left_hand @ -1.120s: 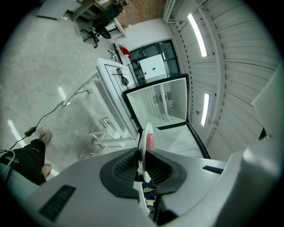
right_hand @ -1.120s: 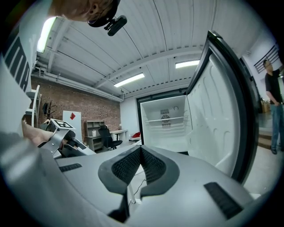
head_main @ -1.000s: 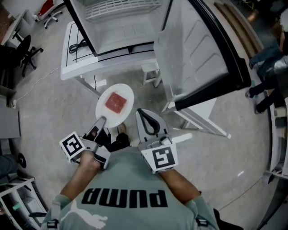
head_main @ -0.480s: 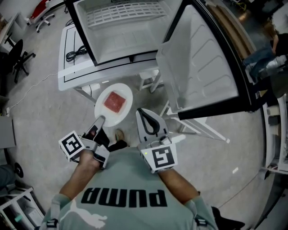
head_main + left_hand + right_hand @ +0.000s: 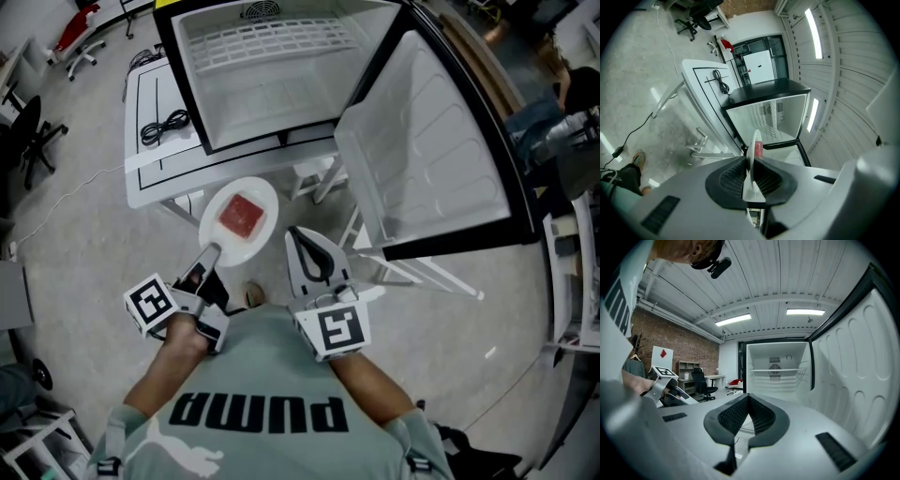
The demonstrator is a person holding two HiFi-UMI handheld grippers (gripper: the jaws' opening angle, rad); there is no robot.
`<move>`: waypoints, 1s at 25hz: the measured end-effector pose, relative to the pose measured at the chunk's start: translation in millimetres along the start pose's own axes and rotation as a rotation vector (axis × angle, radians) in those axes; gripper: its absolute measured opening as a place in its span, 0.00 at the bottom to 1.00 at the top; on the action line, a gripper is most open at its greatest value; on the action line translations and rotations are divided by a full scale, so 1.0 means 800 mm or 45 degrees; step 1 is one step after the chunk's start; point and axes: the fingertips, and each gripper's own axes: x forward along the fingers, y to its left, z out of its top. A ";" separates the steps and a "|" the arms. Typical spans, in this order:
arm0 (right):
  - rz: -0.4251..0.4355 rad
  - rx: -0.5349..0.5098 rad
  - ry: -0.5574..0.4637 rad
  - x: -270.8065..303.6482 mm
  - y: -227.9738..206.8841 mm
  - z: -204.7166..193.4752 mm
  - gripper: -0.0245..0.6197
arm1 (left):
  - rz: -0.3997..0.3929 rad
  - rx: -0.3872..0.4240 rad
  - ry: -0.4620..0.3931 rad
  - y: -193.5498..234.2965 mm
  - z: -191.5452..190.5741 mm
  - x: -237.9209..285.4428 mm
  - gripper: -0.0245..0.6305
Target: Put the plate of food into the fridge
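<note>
Closer now than a second ago, the open fridge (image 5: 281, 84) fills more of the head view, with its white cavity and wire shelf (image 5: 267, 37) both in sight, while the plate (image 5: 239, 222) keeps its place ahead of the person. The left gripper (image 5: 209, 251) pinches the plate's near rim and holds it roughly level, with the red square of food (image 5: 242, 215) on top. The right gripper (image 5: 300, 232) has its jaws pressed together on nothing and rides just beside the plate. The door (image 5: 431, 159) stands swung wide to the right, so the opening is done and the plate is in hand. It hangs over the floor, short of the fridge's front edge. What is left, as I judge it, is to carry it in, set it on a shelf and let go.
</note>
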 end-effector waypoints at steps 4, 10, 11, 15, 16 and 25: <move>-0.019 -0.020 -0.001 0.011 0.011 0.002 0.05 | -0.006 0.008 0.017 0.004 0.019 -0.002 0.09; -0.021 -0.052 0.006 0.025 0.021 0.010 0.05 | -0.036 -0.006 0.020 0.003 0.035 -0.004 0.09; -0.016 -0.058 0.004 0.029 0.022 0.013 0.05 | -0.037 -0.007 0.013 0.004 0.039 -0.004 0.09; 0.019 -0.075 0.000 0.044 0.027 0.016 0.05 | -0.050 -0.009 -0.021 0.003 0.052 -0.003 0.09; 0.029 -0.076 -0.002 0.049 0.027 0.017 0.05 | -0.051 -0.009 -0.029 0.004 0.056 -0.001 0.09; 0.088 -0.062 -0.025 0.088 0.004 0.019 0.05 | -0.047 -0.009 -0.084 -0.003 0.077 0.032 0.09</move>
